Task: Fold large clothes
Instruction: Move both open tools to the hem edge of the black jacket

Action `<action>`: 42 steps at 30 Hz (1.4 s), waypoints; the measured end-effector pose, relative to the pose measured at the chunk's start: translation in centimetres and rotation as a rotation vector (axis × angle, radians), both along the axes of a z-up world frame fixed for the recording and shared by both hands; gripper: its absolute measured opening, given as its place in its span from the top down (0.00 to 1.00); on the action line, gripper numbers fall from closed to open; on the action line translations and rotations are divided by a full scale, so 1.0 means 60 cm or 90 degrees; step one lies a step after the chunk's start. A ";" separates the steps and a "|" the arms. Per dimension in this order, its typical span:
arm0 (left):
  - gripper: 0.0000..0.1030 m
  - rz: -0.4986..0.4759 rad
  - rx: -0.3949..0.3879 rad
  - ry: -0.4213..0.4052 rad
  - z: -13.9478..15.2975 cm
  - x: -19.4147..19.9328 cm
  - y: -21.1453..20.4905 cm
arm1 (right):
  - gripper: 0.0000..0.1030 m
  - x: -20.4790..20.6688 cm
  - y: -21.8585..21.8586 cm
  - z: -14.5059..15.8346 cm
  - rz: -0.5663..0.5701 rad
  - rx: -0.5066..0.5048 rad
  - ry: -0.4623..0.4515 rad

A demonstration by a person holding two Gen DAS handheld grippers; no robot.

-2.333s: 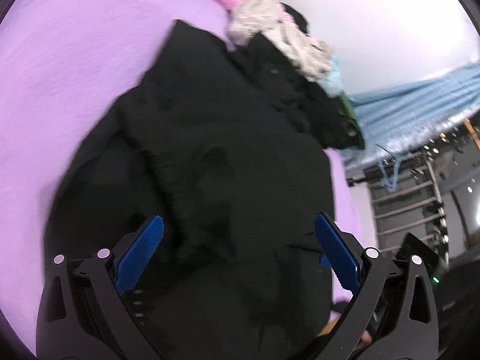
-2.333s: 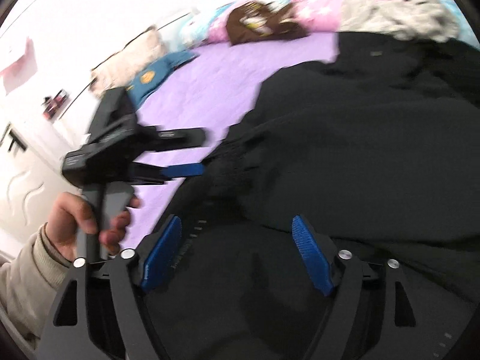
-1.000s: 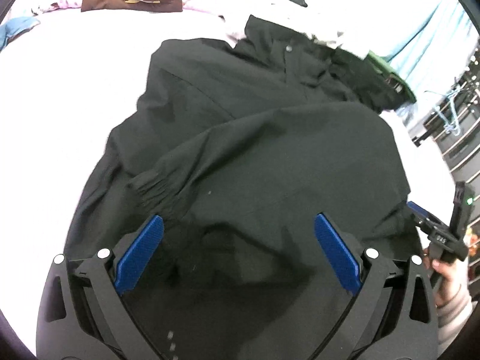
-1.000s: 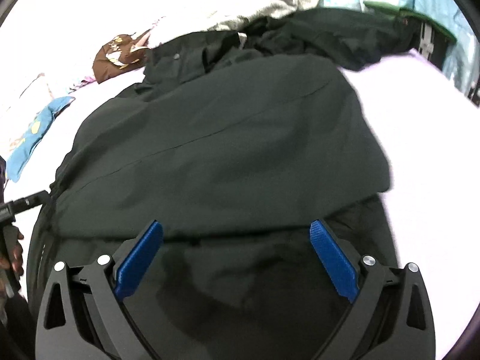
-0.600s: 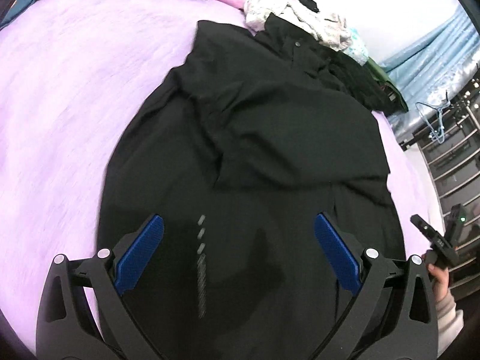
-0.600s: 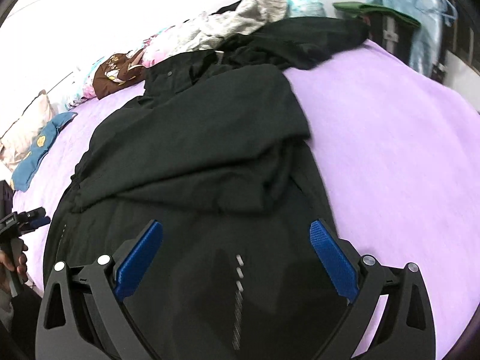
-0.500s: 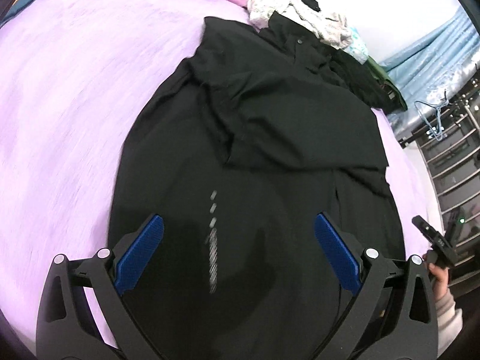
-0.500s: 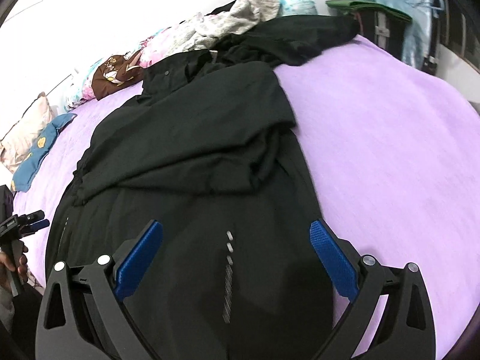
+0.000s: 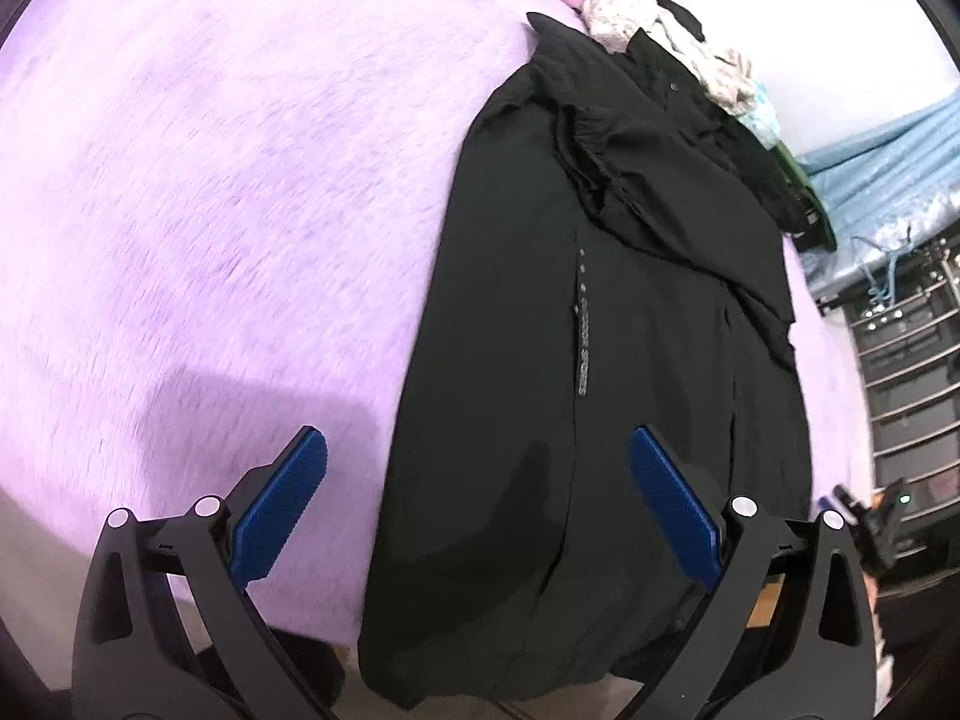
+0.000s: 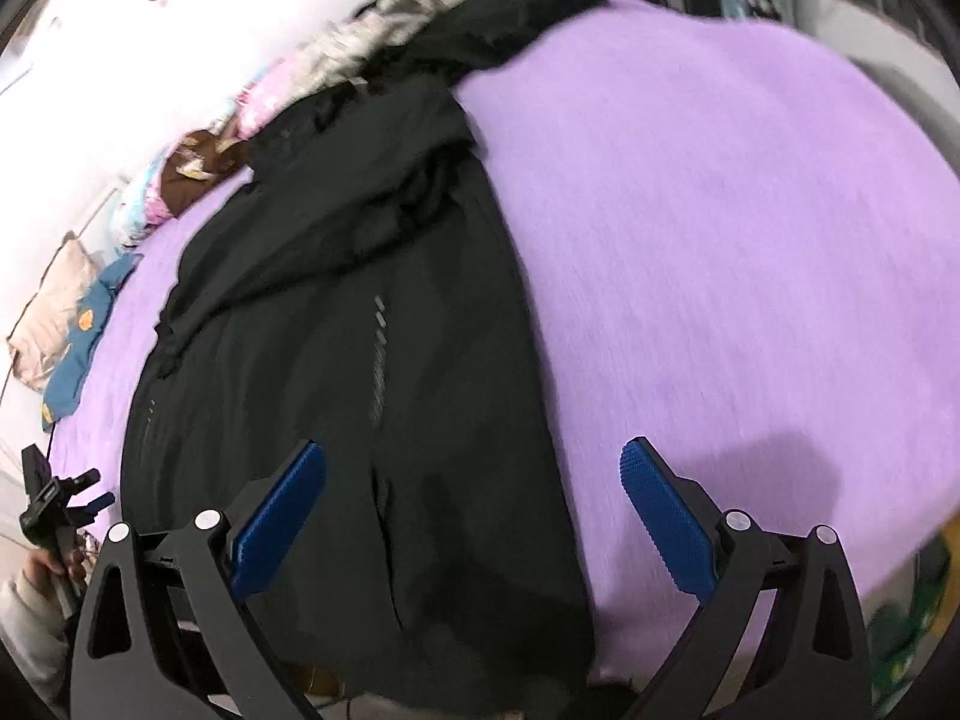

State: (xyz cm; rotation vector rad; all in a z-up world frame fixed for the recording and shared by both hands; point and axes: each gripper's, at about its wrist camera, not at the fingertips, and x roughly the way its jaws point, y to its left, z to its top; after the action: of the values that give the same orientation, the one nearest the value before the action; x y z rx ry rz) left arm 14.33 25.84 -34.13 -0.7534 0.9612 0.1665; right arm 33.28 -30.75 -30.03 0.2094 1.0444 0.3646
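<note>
Above black jacket (image 9: 600, 360), left tool (image 9: 474, 504), right tool (image 10: 474, 510) spread wide, empty

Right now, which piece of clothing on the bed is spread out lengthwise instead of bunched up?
The black jacket, with grey lettering down its front; the other clothes lie crumpled beyond its collar.

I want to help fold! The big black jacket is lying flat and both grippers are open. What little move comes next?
Probably lower both grippers onto the hem. The black jacket lies long on the purple bed, its hem hanging over the near edge; the left gripper and right gripper hover open, holding nothing.
</note>
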 end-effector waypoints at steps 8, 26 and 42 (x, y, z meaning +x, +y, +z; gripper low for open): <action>0.06 -0.036 -0.031 0.026 -0.029 -0.027 -0.021 | 0.06 -0.040 -0.034 -0.045 -0.019 0.060 0.080; 0.06 -0.059 -0.108 0.074 -0.075 -0.067 -0.057 | 0.05 -0.040 -0.019 -0.119 -0.007 0.139 0.215; 0.08 -0.073 -0.126 0.080 -0.080 -0.045 -0.072 | 0.19 -0.052 -0.002 -0.146 0.023 0.229 0.278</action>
State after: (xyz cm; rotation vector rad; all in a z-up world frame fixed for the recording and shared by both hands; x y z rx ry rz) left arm 11.60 21.51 -38.95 -0.8741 1.1497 0.0194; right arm 30.15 -30.89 -38.81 0.6134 1.4086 0.5538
